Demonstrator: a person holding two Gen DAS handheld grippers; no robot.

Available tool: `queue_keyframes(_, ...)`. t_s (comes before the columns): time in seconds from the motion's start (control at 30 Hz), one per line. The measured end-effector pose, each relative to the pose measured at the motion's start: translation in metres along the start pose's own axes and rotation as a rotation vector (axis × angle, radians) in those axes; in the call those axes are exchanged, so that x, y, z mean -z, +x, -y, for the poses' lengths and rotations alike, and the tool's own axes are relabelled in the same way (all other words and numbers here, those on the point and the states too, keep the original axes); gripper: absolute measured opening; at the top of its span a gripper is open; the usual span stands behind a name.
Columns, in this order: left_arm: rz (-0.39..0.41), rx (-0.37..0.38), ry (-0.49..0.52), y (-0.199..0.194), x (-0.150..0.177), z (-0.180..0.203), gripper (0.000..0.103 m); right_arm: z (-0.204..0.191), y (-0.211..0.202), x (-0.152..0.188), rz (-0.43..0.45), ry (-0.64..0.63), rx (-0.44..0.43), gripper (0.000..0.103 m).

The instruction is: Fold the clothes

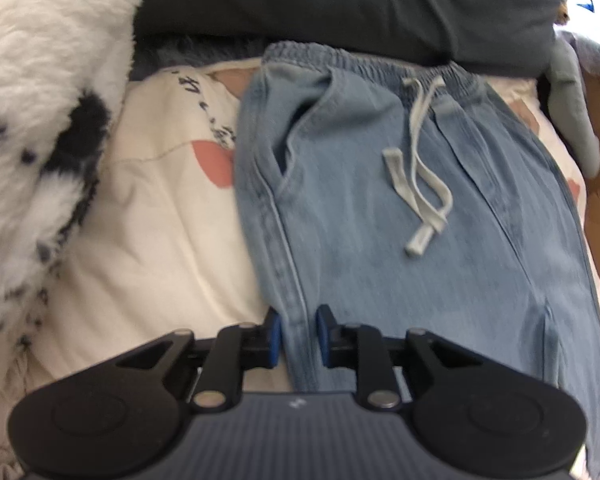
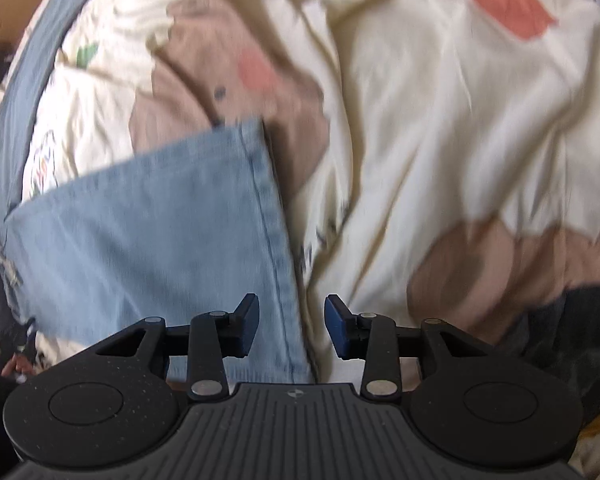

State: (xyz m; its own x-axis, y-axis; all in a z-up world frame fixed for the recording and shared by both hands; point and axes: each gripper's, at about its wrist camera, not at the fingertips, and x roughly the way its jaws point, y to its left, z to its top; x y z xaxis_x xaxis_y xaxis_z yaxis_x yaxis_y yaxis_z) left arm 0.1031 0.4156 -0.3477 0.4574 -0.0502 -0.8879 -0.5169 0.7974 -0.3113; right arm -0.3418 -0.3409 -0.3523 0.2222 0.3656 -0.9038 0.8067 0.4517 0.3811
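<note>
While the light blue denim drawstring trousers (image 1: 400, 208) lie flat on the cream patterned quilt (image 1: 160, 220), the left gripper (image 1: 297, 336) straddles their side seam, blue pads narrowly apart, grip uncertain. A fluffy white black-spotted plush (image 1: 32, 120) lies beside the trousers. In the right view, the right gripper (image 2: 291, 326) stands wide, empty, over the trousers' stitched hem (image 2: 272, 216).
</note>
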Motion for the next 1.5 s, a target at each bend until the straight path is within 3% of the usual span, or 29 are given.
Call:
queue_keyframes(0.1, 0.012, -0.004, -0.010, 0.005, -0.005, -0.001, 0.024, -0.005, -0.004, -0.010, 0.059, -0.013, 0.010, 0.044)
queue_keyframes(0.2, -0.002, -0.026, 0.015, 0.010, -0.011, -0.004, 0.017, -0.006, -0.010, -0.019, 0.110, -0.032, 0.026, 0.044)
queue_keyframes(0.37, -0.027, -0.084, 0.078, 0.016, -0.022, 0.004, 0.015, -0.012, -0.018, -0.034, 0.193, -0.068, 0.054, 0.044)
queue_keyframes(0.63, 0.017, -0.168, 0.188, -0.004, -0.026, 0.025, 0.023, -0.047, 0.001, -0.054, 0.234, -0.177, 0.084, 0.044)
queue_keyframes(0.77, 0.083, -0.210, 0.184, -0.026, -0.036, 0.030, 0.022, -0.059, 0.006, -0.057, 0.262, -0.216, 0.087, 0.044)
queue_keyframes(0.87, 0.118, -0.182, 0.183, -0.040, -0.046, 0.032, 0.023, -0.069, 0.006, -0.056, 0.293, -0.243, 0.089, 0.044)
queue_keyframes(1.1, 0.108, -0.120, 0.283, -0.024, -0.063, 0.064, 0.023, -0.076, 0.012, -0.053, 0.261, -0.279, 0.025, 0.044)
queue_keyframes(1.33, 0.094, -0.111, 0.360, 0.024, -0.086, 0.092, 0.022, -0.083, 0.036, -0.051, 0.192, -0.322, 0.094, 0.043)
queue_keyframes(1.43, 0.080, -0.156, 0.363, 0.044, -0.096, 0.090, 0.022, -0.082, 0.047, -0.053, 0.162, -0.309, 0.128, 0.042)
queue_keyframes(1.5, 0.067, -0.219, 0.349, 0.056, -0.104, 0.086, 0.011, -0.088, 0.050, -0.054, 0.162, -0.308, 0.156, 0.042)
